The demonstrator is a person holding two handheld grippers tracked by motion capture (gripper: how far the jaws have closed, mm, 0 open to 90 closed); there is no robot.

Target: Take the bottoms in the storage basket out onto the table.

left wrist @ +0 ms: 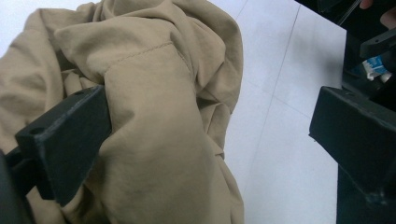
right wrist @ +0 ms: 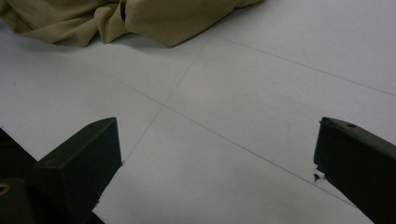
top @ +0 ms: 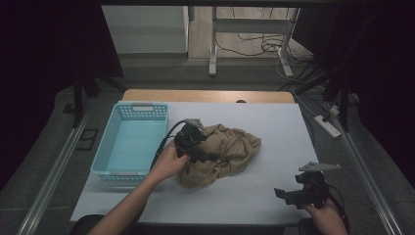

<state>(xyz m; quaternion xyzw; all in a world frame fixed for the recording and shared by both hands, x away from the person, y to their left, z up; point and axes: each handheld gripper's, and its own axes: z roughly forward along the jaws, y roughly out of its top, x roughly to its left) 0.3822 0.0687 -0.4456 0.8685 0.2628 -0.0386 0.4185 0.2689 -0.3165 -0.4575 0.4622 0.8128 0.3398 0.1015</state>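
A crumpled tan garment (top: pixel 232 147) lies in a heap at the middle of the white table (top: pixel 279 122). My left gripper (top: pixel 205 154) rests on the heap's left side, held by a hand. In the left gripper view the left gripper (left wrist: pixel 210 126) is open wide, with a thick fold of the garment (left wrist: pixel 154 116) bulging between the jaws and pressing against the left one. My right gripper (top: pixel 285 195) hovers near the table's front right edge, apart from the cloth. It stands open (right wrist: pixel 217 144) over bare table, with the garment's edge (right wrist: pixel 154 18) farther off.
A light blue plastic basket (top: pixel 105 147) with nothing in it stands on the table's left side, just left of the garment. Behind the table are table legs, cables and a power strip (top: pixel 327 125) on the floor. Dark curtains flank both sides.
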